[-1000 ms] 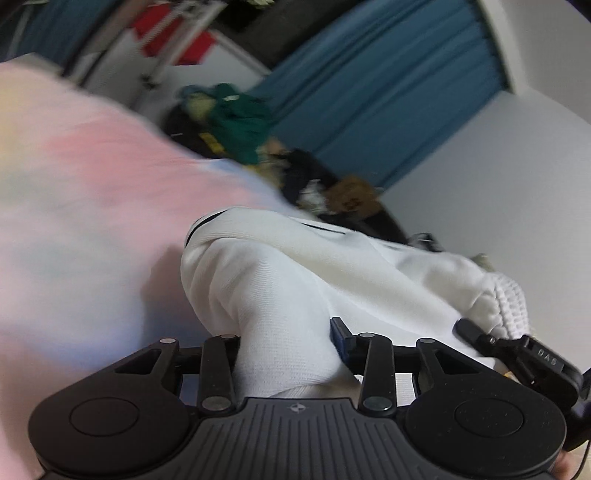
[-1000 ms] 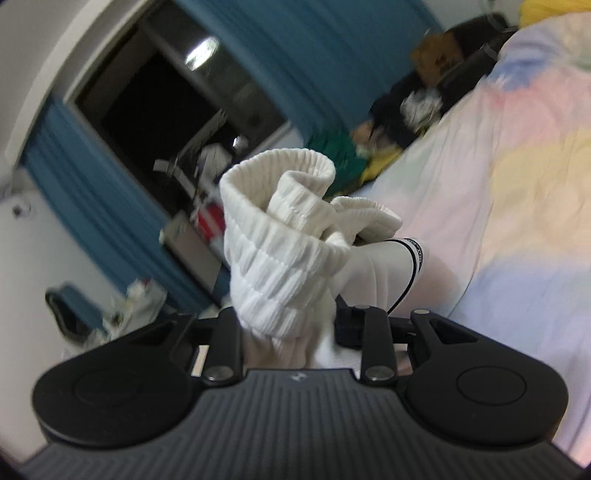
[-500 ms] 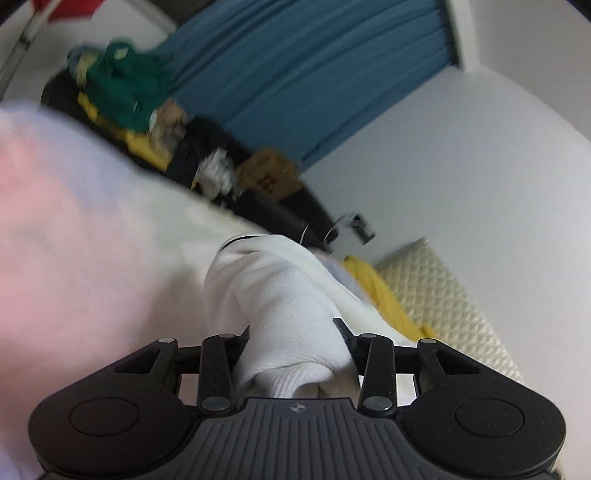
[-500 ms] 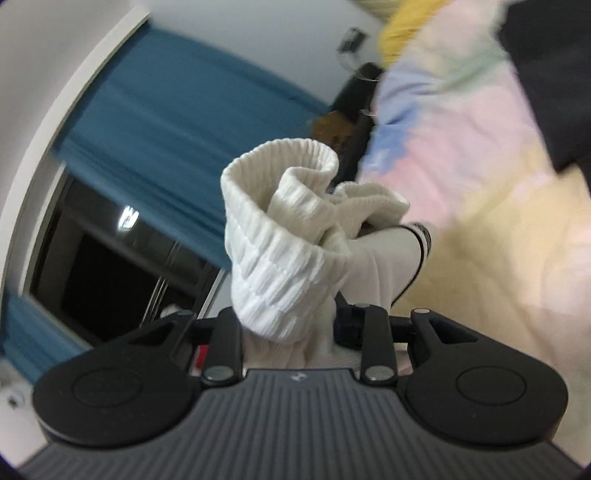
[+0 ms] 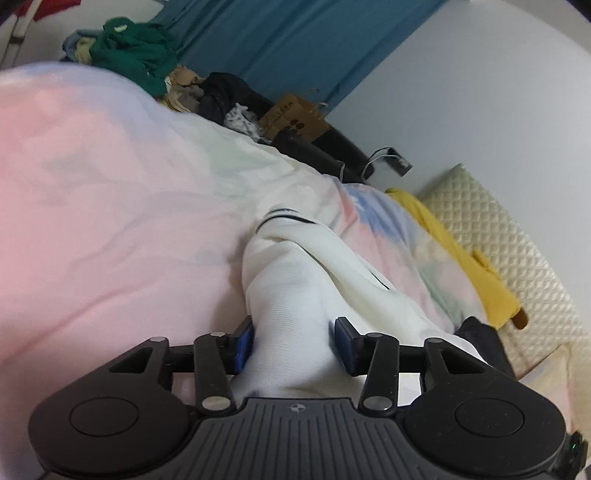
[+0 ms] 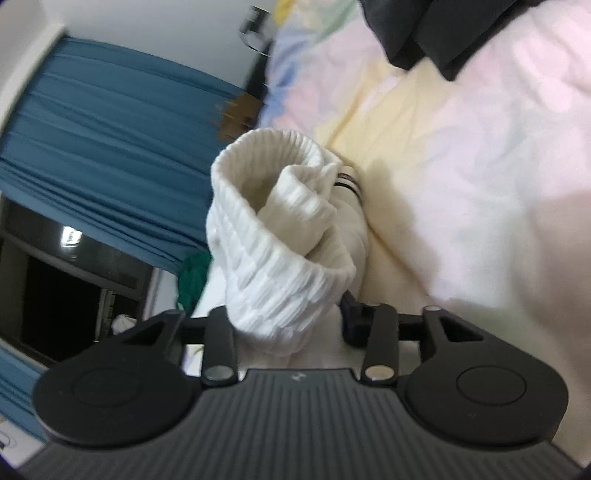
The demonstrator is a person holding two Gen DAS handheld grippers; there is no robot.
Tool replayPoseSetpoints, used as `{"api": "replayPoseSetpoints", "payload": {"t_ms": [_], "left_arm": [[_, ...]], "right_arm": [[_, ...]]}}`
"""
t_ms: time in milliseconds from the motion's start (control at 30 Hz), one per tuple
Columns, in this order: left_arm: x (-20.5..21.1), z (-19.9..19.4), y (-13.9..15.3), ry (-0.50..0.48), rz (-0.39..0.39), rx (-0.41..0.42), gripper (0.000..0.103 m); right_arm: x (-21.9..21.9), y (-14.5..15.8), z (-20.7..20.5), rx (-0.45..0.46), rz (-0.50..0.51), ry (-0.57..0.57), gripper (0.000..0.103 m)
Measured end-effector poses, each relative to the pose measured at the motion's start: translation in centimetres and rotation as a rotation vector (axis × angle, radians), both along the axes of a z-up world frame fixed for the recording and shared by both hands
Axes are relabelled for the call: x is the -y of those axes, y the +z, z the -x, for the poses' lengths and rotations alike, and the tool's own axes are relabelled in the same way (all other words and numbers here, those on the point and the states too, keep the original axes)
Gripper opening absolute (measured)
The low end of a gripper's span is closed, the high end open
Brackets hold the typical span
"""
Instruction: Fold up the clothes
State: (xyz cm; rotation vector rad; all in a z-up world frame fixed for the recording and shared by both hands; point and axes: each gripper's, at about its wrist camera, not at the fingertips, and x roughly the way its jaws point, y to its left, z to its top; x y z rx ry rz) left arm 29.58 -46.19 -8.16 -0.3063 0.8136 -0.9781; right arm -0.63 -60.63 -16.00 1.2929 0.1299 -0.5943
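Observation:
A long white sock (image 5: 295, 280) with thin black stripes lies stretched over the pastel bed sheet (image 5: 110, 203). One end runs between the blue pads of my left gripper (image 5: 293, 343); its jaws are opening, and both pads still touch the cloth. In the right wrist view the sock's ribbed cuff (image 6: 273, 229) sags over my right gripper (image 6: 288, 321), low over the sheet (image 6: 461, 184). That gripper's jaws are opening too. Its right pad stands just off the cuff, and the left pad is hidden behind the cloth.
A yellow garment (image 5: 461, 258) and a dark one (image 5: 480, 339) lie to the right, beside a quilted cream pillow (image 5: 517, 240). A heap of clothes with a green top (image 5: 136, 55) and a cardboard box (image 5: 295, 118) sit beyond the bed. Another dark garment (image 6: 424, 33) lies ahead of the right gripper.
Both grippers have come down to the bed with the sock, and the right one has rolled. The sock now lies on the sheet. Both pairs of jaws stand a little wider, and the cuff has slumped.

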Motion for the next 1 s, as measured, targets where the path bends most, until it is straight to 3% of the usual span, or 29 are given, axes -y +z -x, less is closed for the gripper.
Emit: {"api": "replayPoseSetpoints", "payload": {"t_ms": [67,200,533,633,733,867,1000], "left_arm": [[-1.6,1.0,2.3,0.003,-0.03,0.037,0.06],[-3.7,4.1,7.3,-0.015,-0.089,0.16,0.069],[-11.3,13.3,21.6,-0.008,-0.069,0.341,0.082],[-13.4,16.2,24.8,0.005,-0.08,0.405,0.089],[-15.7,18.8,27.2,0.005,-0.079,0.43,0.103],[-18.2,22.3,29.0,0.004,-0.12,0.458,0.103],[-20.8,26.0,29.3,0.007,-0.148,0.517,0.103]], "right_arm": [[-0.2,1.1,0.7,-0.083,-0.02,0.021,0.061],[-2.2,4.3,3.1,-0.162,0.038,0.057,0.062],[-7.5,17.2,7.8,-0.177,0.319,0.161,0.063],[-9.9,20.9,8.7,-0.19,0.424,0.173,0.077],[-12.7,23.7,9.6,-0.157,0.518,0.197,0.088],[-16.0,26.1,10.8,-0.093,0.608,0.217,0.086],[-19.7,27.2,11.4,-0.134,0.689,0.221,0.086]]}}
